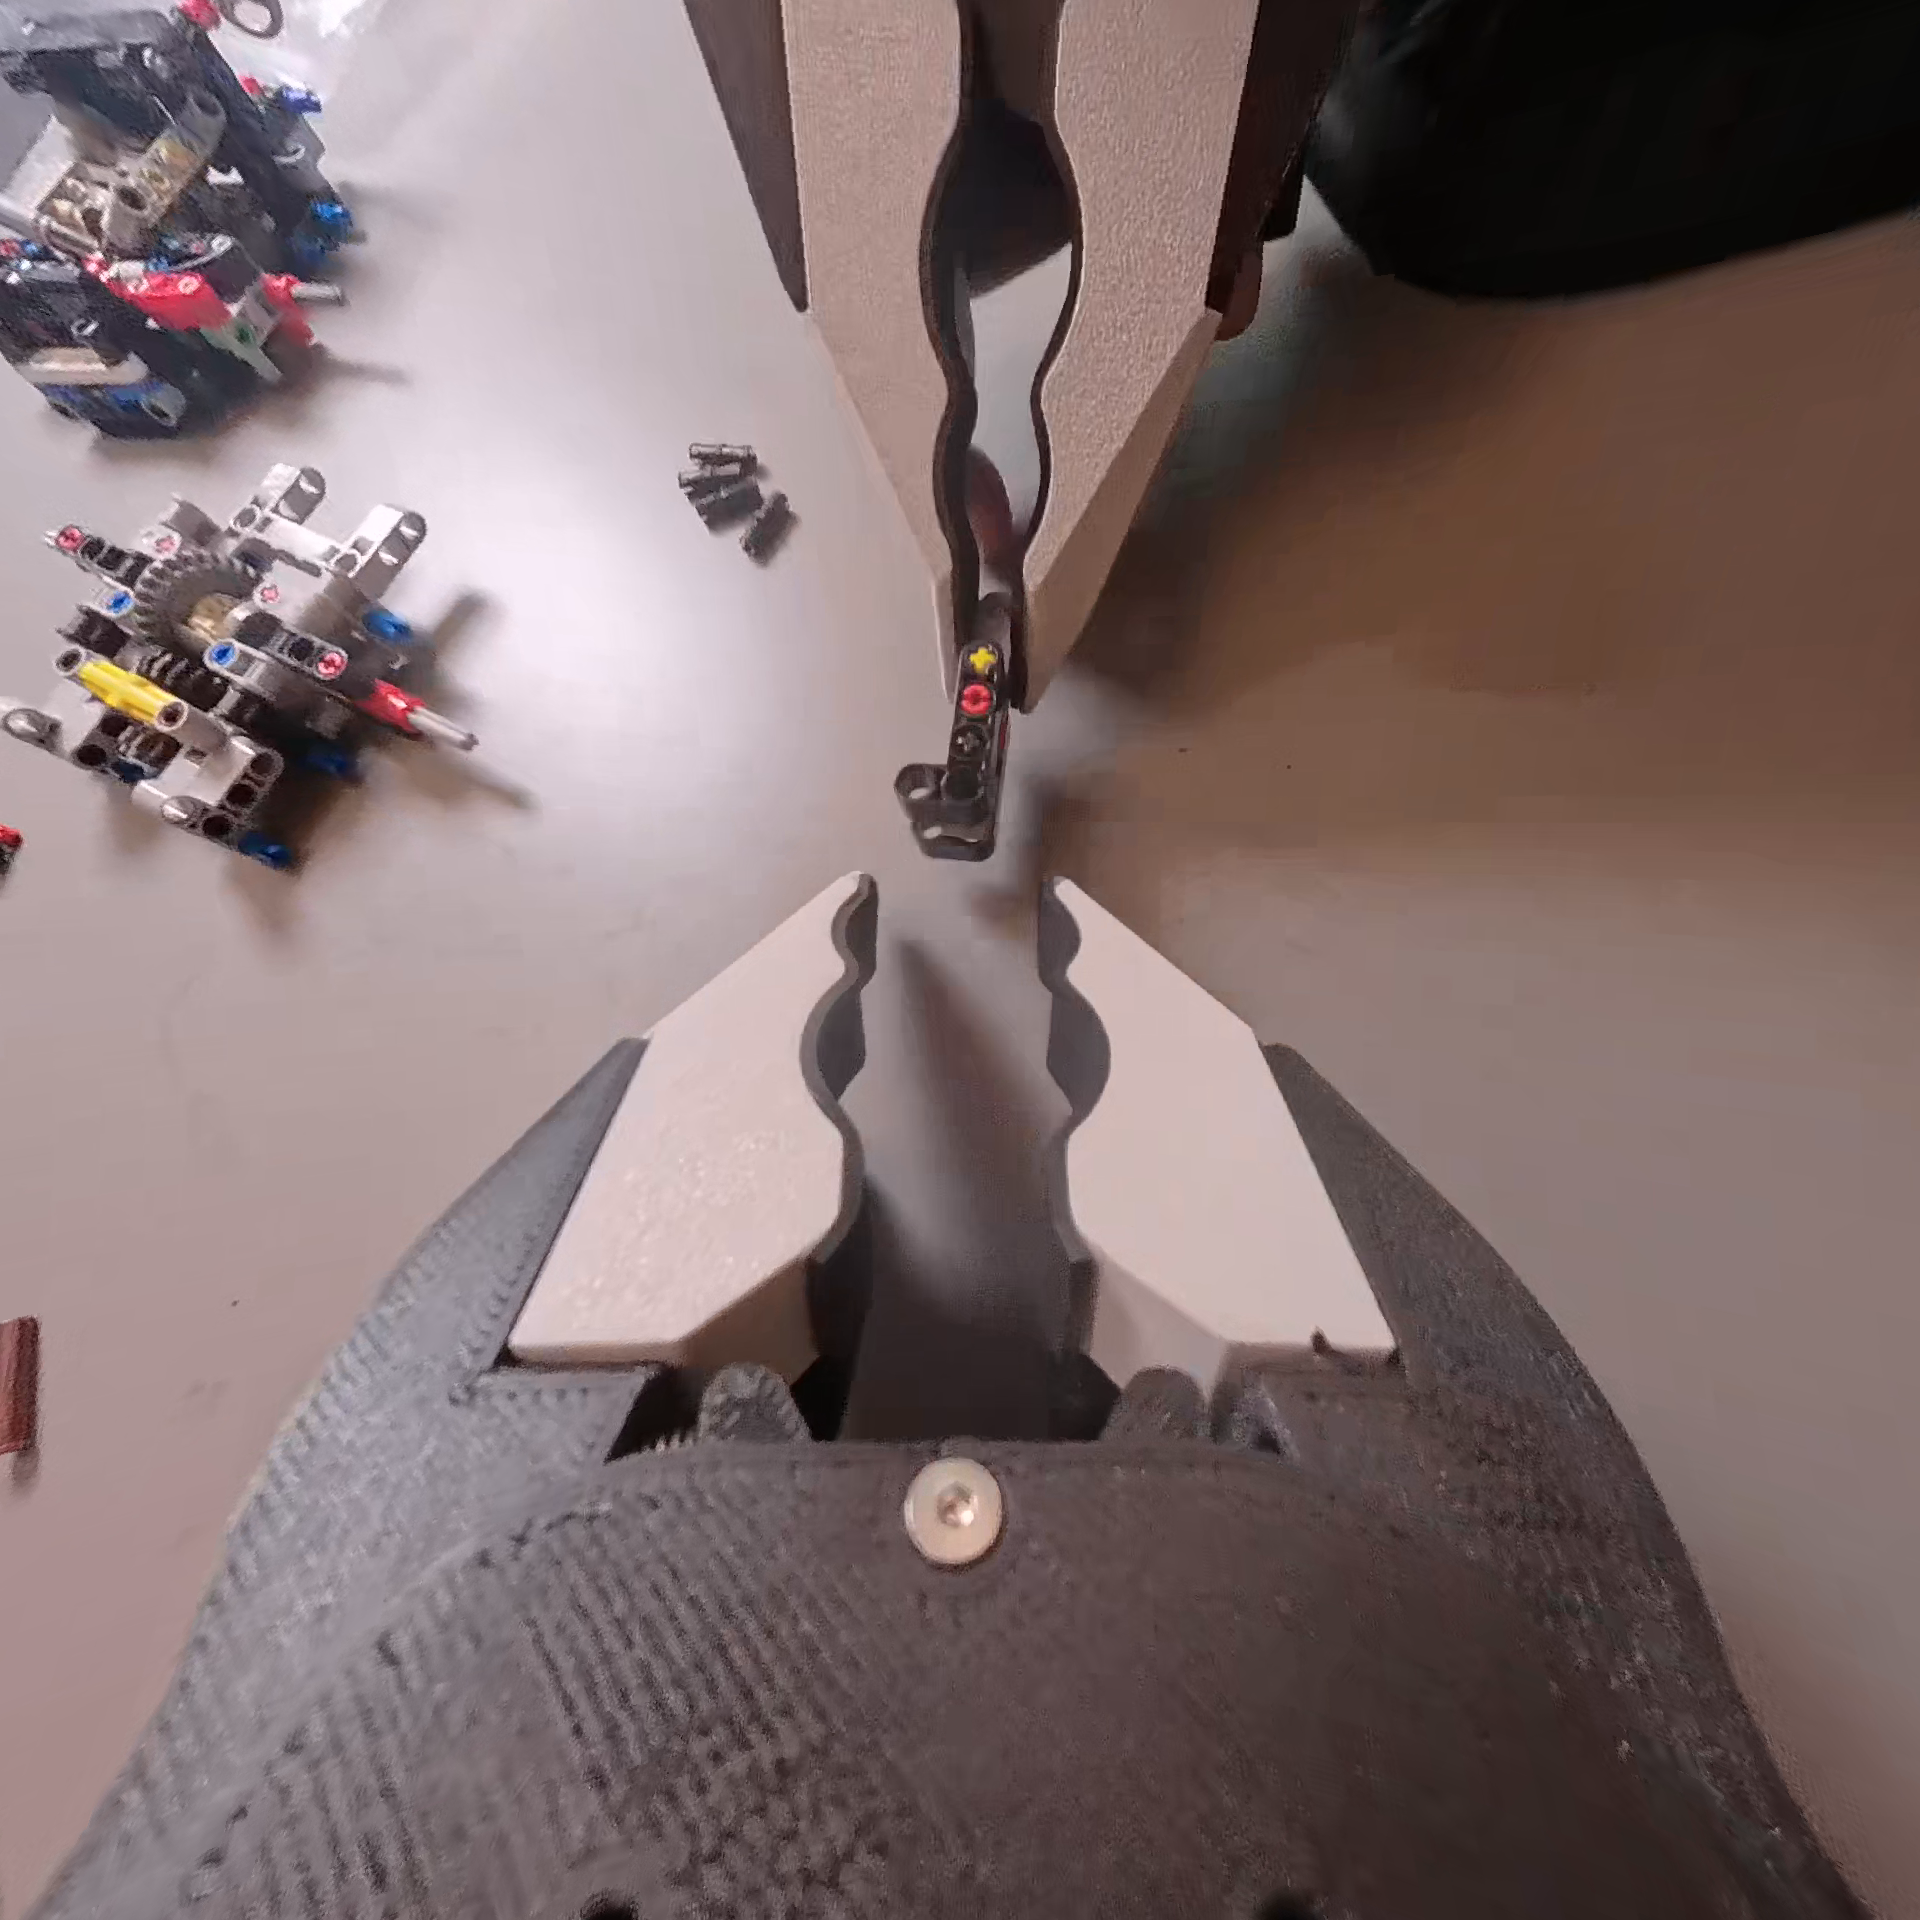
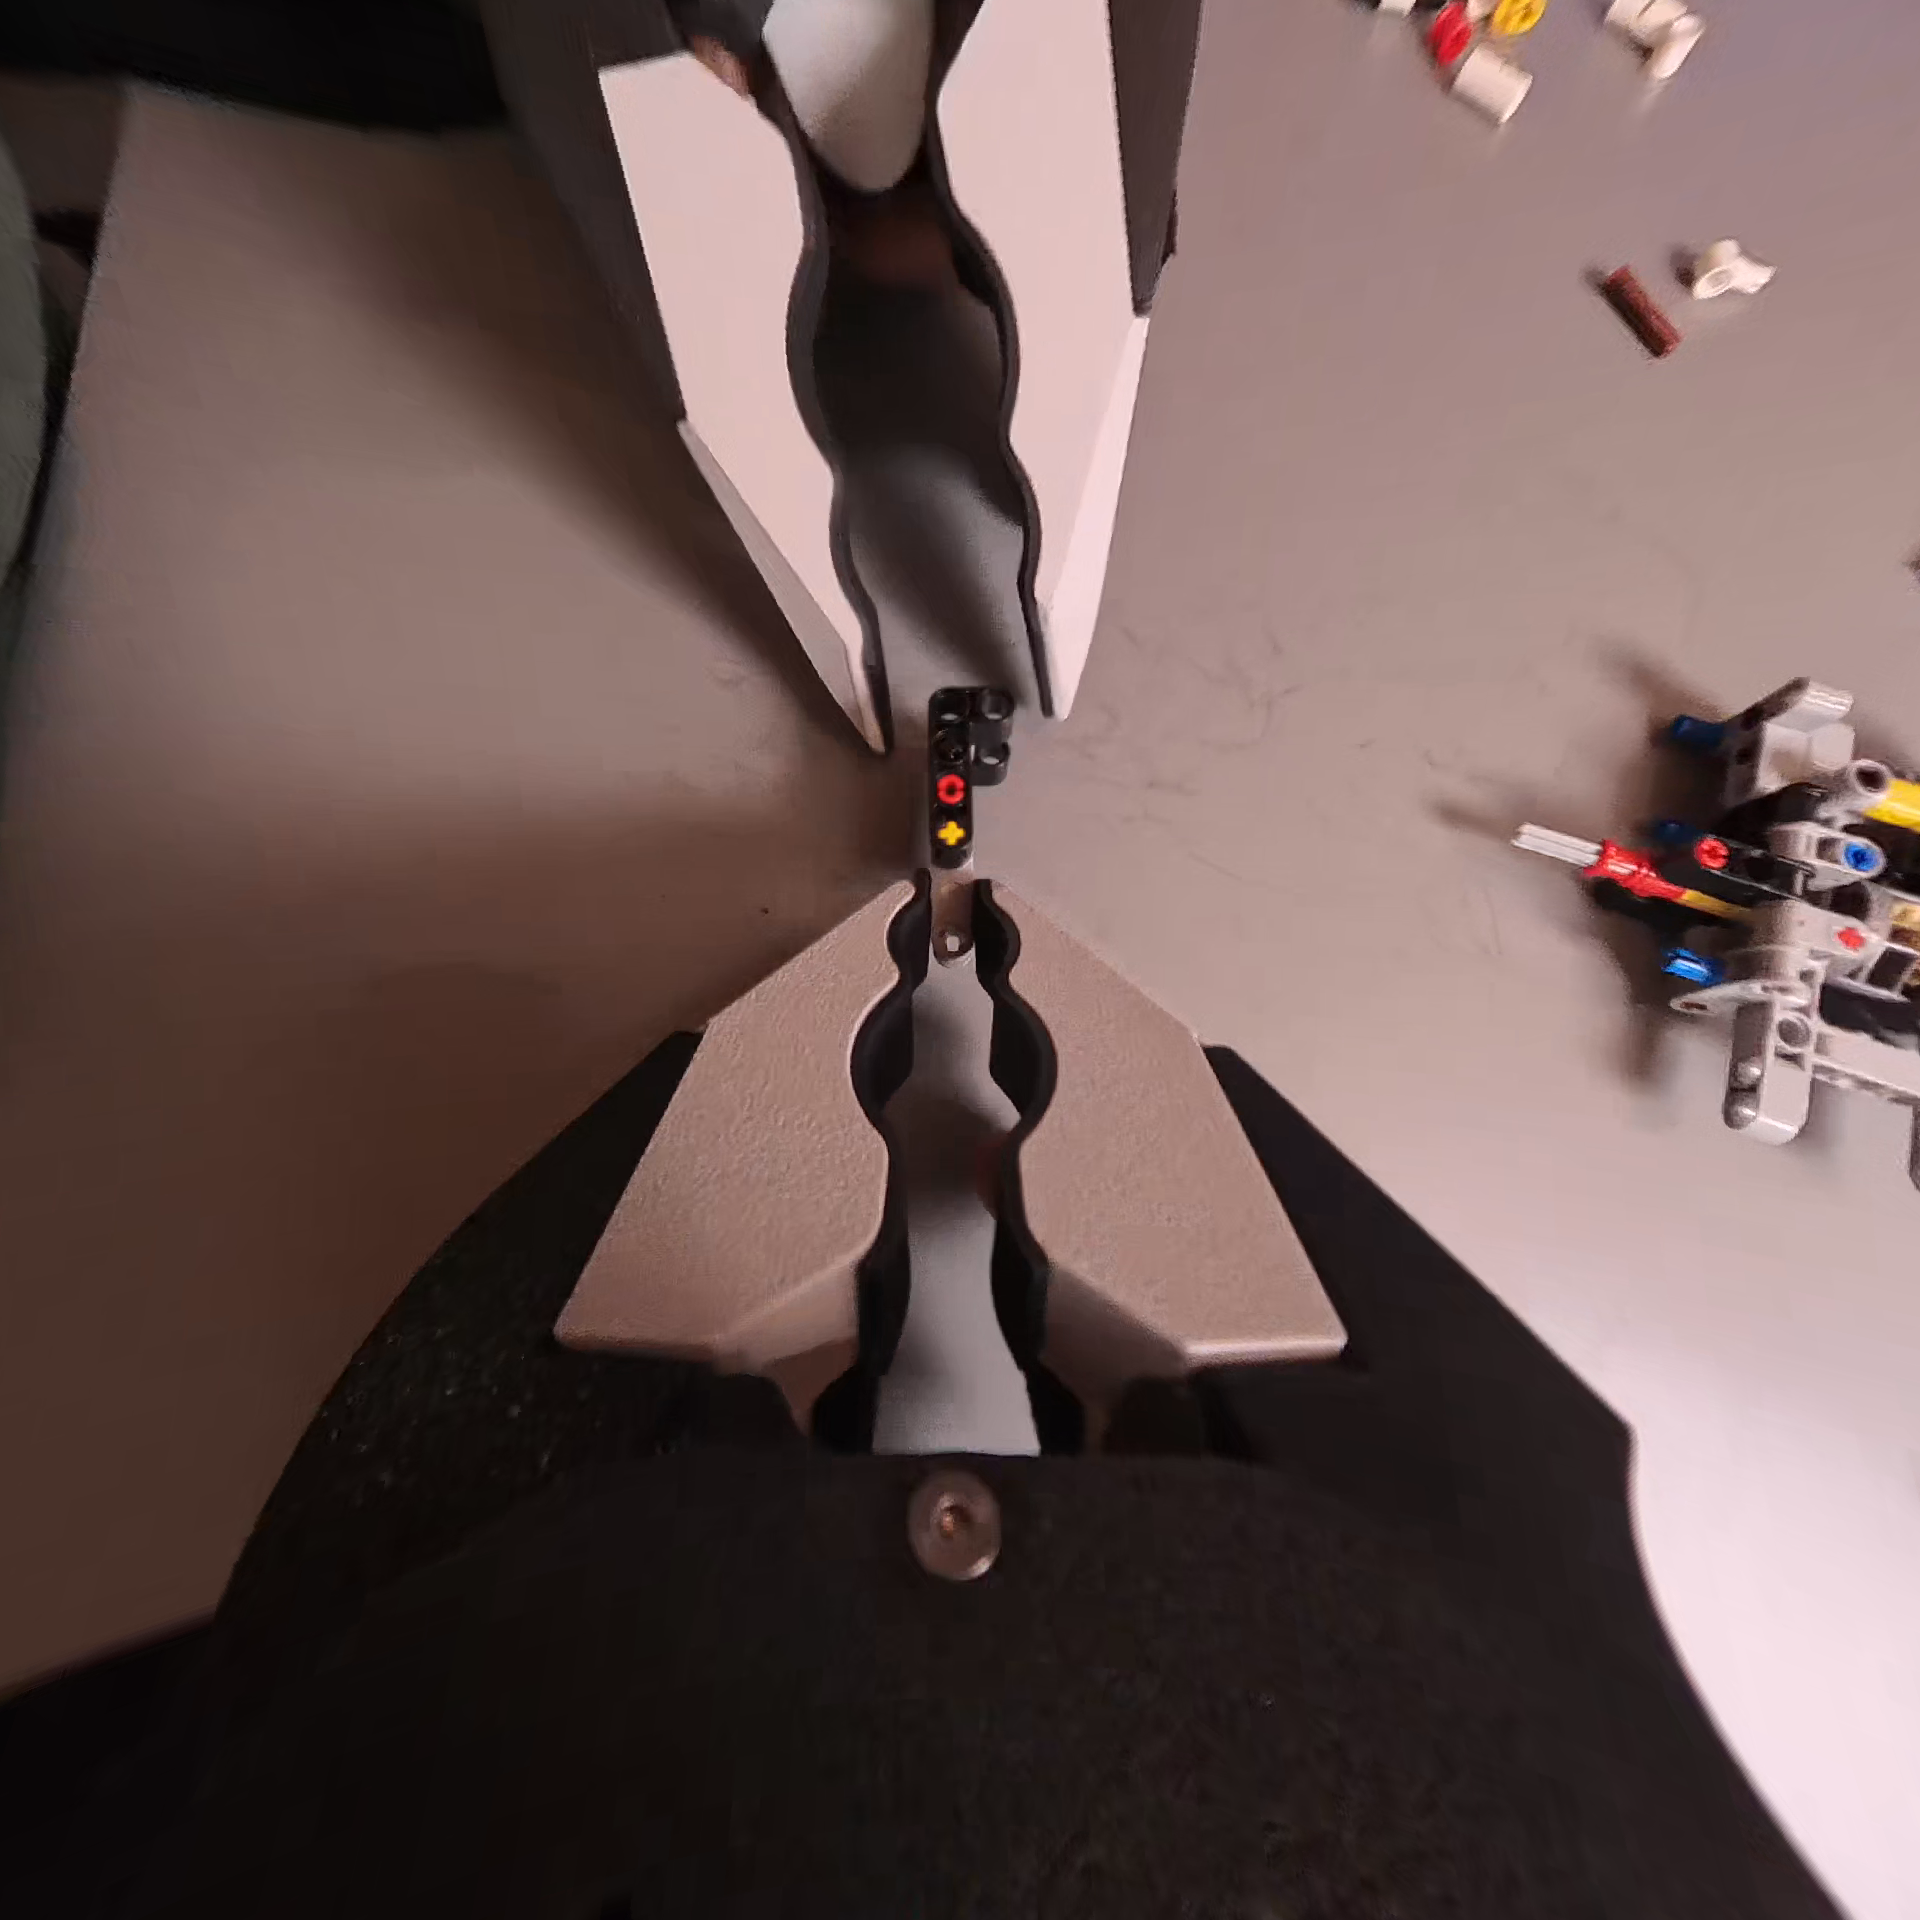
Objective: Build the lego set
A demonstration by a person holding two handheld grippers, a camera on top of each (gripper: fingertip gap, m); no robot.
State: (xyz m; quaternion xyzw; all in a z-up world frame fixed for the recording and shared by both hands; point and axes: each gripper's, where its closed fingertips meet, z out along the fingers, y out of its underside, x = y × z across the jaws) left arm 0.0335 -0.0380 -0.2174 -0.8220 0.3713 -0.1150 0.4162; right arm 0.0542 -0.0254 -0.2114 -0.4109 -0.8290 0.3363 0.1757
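black beam assembly (image 2: 954,784) sits pinched in our right gripper (image 2: 951,914). our left gripper (image 1: 958,904) gapes empty just before its free end; we should keep both aligned.

Black textured tongs (image 1: 956,883), pale wavy-edged fingers (image 1: 727,1122), apparently rubber-lined.

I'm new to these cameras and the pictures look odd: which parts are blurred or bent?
Left wrist view: brick models at left smear with motion blur, table edges curve from the wide lens. Right wrist view: loose pieces at top right and model blur; black beam in the right tool stays sharp.
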